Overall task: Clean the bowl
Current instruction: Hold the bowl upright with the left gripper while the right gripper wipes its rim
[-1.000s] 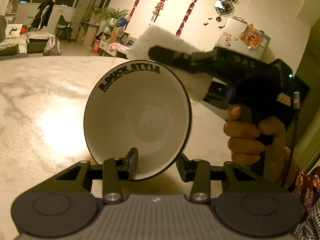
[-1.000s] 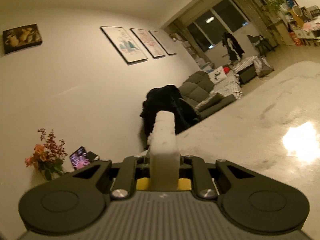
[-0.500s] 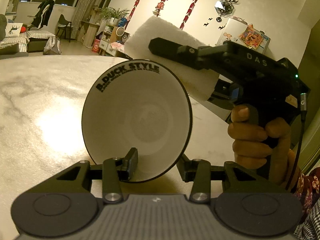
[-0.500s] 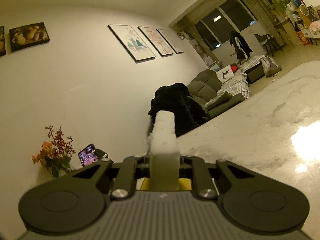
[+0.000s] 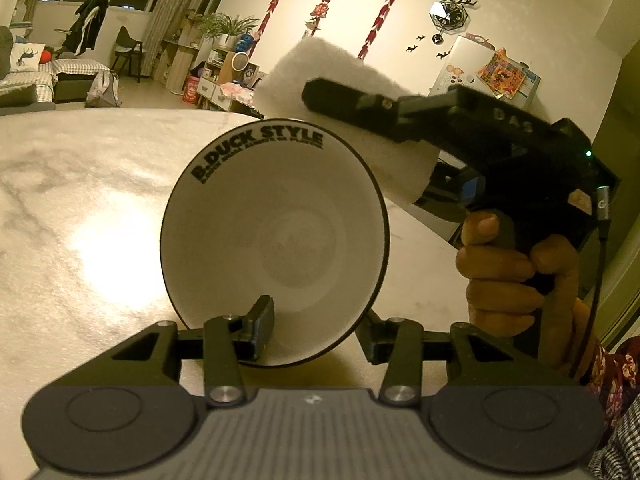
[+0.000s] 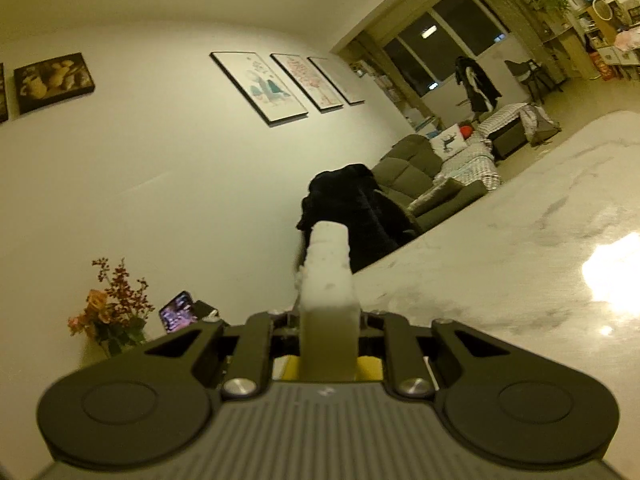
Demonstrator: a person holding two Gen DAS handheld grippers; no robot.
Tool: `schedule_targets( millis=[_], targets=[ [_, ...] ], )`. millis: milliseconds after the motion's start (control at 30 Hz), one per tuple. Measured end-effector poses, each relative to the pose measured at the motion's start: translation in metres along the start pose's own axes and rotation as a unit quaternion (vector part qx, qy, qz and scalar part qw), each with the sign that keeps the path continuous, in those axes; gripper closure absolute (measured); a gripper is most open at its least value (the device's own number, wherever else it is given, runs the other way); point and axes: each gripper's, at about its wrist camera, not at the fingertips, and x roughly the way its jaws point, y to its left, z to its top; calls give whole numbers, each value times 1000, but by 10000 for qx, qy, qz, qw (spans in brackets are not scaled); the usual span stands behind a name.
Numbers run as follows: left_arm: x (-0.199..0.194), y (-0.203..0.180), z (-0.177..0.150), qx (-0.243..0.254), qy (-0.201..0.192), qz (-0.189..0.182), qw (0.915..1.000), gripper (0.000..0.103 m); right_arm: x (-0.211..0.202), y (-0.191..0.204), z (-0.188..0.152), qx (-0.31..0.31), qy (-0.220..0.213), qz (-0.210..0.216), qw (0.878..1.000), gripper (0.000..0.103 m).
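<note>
Bowl (image 5: 276,240) gripped at its rim by left tongs (image 5: 316,334); right tongs (image 5: 332,98), clamping sponge (image 5: 340,80) above the bowl, should sweep firmly inside

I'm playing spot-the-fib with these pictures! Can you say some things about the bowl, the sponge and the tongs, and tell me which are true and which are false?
1. The bowl stands tipped on its side, its inside facing the camera. True.
2. The right tongs are empty. False: they clamp a white sponge.
3. The sponge is inside the bowl. False: it is up behind the rim.
4. Black words are printed inside the bowl. True.
5. The left tongs grip the bowl's near rim. True.
</note>
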Motion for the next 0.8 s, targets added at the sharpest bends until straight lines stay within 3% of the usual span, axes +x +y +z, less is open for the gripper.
schedule_targets(
  millis=[367, 800],
  targets=[
    [-2, 3, -1, -13, 8, -23, 10000, 55, -4, -20, 0, 242, -62, -222, 9994, 85],
    [-2, 4, -2, -24, 20, -56, 10000, 54, 1, -9, 0, 142, -27, -18, 9999, 85]
  ],
)
